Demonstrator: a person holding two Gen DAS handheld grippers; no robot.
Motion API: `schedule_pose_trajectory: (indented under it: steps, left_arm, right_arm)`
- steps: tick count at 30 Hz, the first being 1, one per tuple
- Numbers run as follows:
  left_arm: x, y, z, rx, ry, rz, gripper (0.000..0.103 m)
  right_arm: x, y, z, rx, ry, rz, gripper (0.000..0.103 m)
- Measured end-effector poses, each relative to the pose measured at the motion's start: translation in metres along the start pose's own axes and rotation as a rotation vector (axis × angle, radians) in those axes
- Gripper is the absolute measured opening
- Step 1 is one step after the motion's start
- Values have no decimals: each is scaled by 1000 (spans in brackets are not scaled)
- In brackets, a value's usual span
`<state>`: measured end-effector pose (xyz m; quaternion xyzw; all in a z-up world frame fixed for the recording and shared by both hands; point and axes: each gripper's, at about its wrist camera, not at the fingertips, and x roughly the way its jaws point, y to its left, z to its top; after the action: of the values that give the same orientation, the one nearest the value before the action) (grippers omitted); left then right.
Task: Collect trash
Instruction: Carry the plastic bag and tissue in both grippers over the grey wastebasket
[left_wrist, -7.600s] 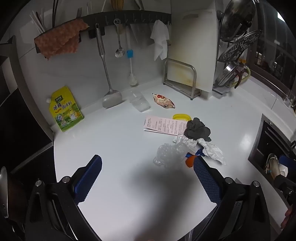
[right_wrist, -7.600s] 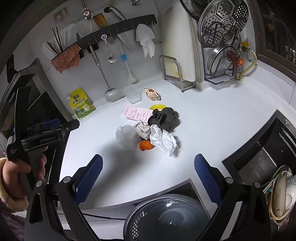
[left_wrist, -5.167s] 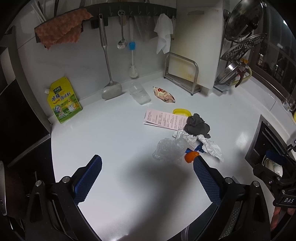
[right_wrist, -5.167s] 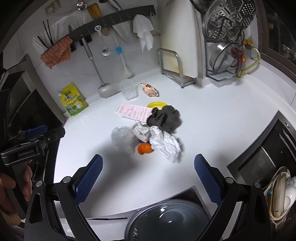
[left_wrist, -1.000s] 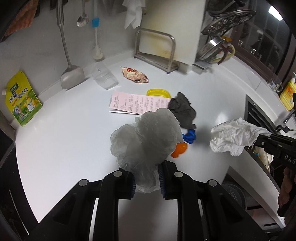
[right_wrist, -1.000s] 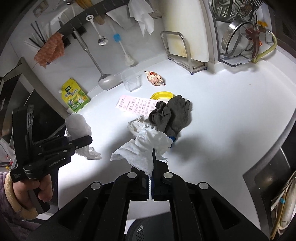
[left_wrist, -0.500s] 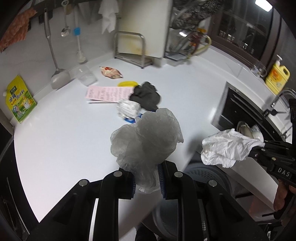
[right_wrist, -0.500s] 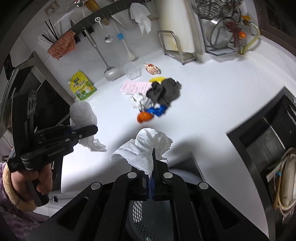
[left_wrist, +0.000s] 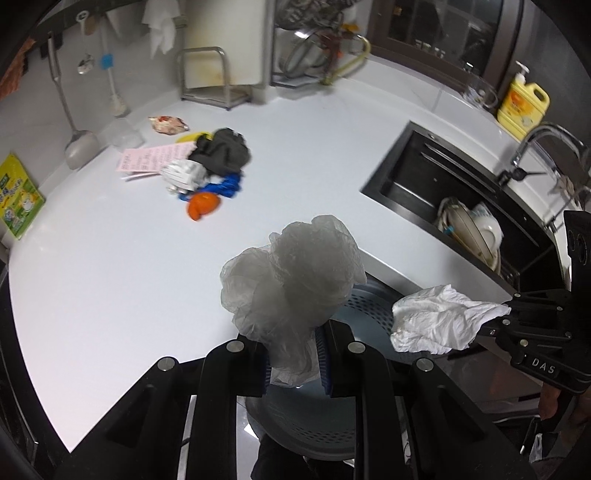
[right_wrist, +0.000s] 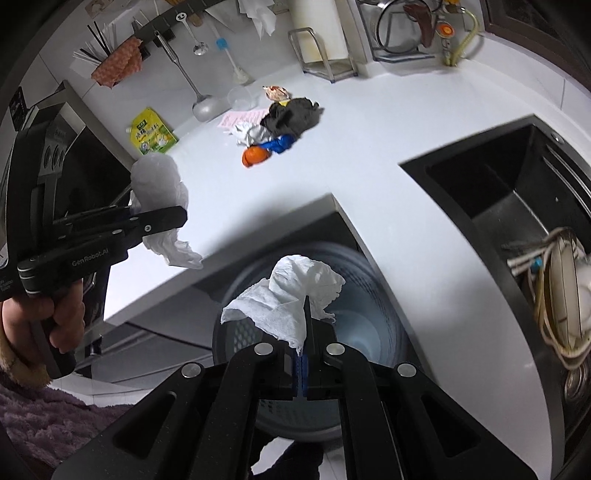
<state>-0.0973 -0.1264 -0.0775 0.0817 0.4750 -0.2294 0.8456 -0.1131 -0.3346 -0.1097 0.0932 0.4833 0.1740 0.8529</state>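
Note:
My left gripper (left_wrist: 295, 363) is shut on a crumpled clear plastic bag (left_wrist: 291, 273), held at the counter's front edge above a grey mesh trash bin (left_wrist: 369, 314). My right gripper (right_wrist: 303, 363) is shut on a crumpled white paper towel (right_wrist: 288, 295), held over the same bin (right_wrist: 373, 295). The towel (left_wrist: 436, 325) also shows in the left wrist view, the bag (right_wrist: 159, 184) in the right wrist view. More trash lies on the white counter (left_wrist: 110, 258): a dark rag (left_wrist: 221, 151), white paper (left_wrist: 183, 173), a blue scrap (left_wrist: 227, 184), an orange piece (left_wrist: 202, 206), a pink receipt (left_wrist: 155, 157) and a snack wrapper (left_wrist: 168, 123).
A black sink (left_wrist: 461, 195) with dishes lies to the right, with a tap (left_wrist: 535, 144) and a yellow soap bottle (left_wrist: 522, 105). A rack (left_wrist: 212, 77), hanging utensils, a clear cup (left_wrist: 123, 136) and a yellow-green pouch (left_wrist: 16, 195) stand along the back wall.
Both grippers have moved back off the counter toward the bin, each still holding its trash. The bin now lies directly under both.

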Motion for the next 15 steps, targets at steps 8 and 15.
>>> schedule_pose_trajectory:
  steps: [8, 15]
  left_arm:
    - [24, -23, -21, 15, 86, -65, 20]
    - [55, -37, -45, 42, 188, -110, 20]
  right_arm:
    - [8, -5, -28, 16, 53, -4, 1]
    - [32, -12, -45, 45, 115, -2, 1]
